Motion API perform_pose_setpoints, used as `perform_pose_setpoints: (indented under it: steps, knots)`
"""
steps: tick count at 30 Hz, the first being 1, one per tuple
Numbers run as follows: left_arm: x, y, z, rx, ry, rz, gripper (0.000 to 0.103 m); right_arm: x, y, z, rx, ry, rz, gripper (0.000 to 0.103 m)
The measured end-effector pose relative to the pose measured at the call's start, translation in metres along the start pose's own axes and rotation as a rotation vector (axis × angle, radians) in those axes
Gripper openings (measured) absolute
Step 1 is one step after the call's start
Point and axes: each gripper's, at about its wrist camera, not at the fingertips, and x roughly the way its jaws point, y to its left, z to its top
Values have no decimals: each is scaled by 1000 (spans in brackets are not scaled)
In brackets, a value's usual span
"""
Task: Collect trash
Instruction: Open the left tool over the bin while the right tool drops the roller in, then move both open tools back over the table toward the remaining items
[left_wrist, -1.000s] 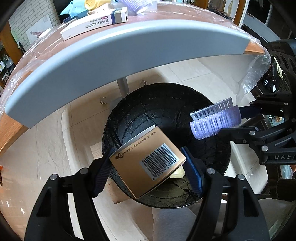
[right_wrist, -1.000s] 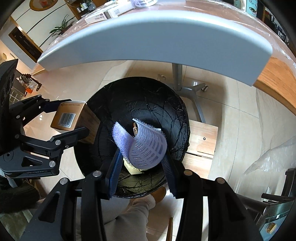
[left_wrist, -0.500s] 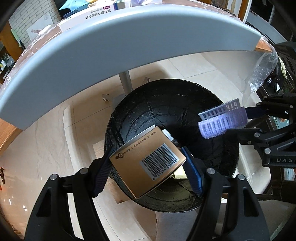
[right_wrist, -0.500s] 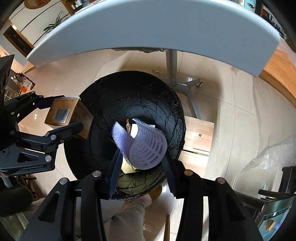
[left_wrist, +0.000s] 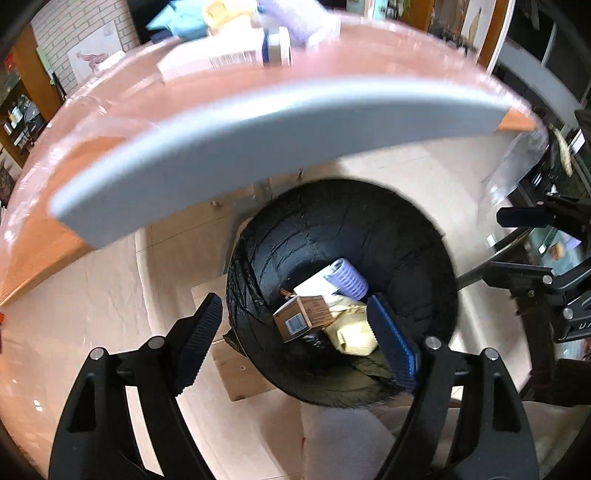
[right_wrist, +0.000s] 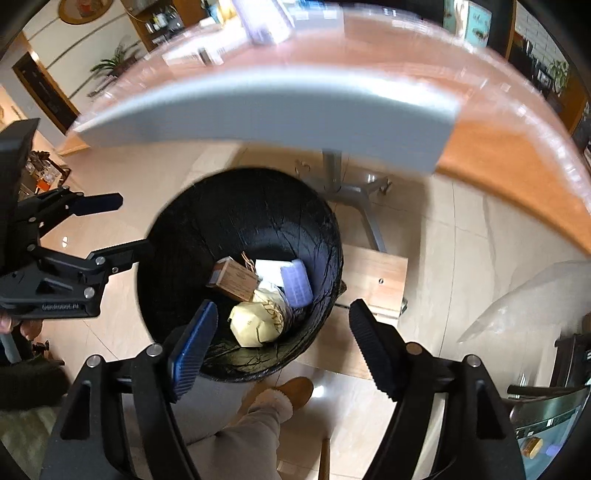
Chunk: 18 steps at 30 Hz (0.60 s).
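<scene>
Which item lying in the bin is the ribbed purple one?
The purple hair roller, a ribbed cylinder at the far side of the black-lined bin; the brown barcoded box and cream wrapper beside it are neither purple nor ribbed.

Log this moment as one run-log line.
left claw: open, empty | right claw: open, empty | brown barcode box, purple hair roller: in black-lined bin | more trash on table

Both views down into bin (left_wrist: 332, 236)
</scene>
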Motion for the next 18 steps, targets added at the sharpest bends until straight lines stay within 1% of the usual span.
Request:
perform_pose_setpoints:
  steps: [2,3,4,7,8,9,11,13,16,18]
  knots:
    - [-22,1,2,-4,-43,-22,82,-30,5,3,-36,-71,5,81]
    - [-37,1,3,-6,-76,-34,83,-39,9,4,-47,-93,4,85]
    - [-49,2,5,-6,-107,-35,91,-53,12,8,-65,-135,3,89]
    - [-85,7,18,-8,-220,-3,101,-87,20,26,-107,-265,-29,98]
    - [-97,10,26,-8,-266,16,101,-92,20,32,-114,-292,-35,99]
    - [-102,13,33,-10,-286,29,101,-97,22,41,-121,-324,-41,99]
    - [-114,23,49,-26,-334,72,101,-102,24,59,-122,-361,-45,99]
    - [-119,34,64,-45,-359,85,101,-98,27,74,-112,-375,-46,99]
    - [-116,54,87,-78,-364,122,101,-92,29,97,-98,-385,-26,99]
    - [-110,65,97,-90,-361,118,101,-88,29,108,-92,-373,-5,99]
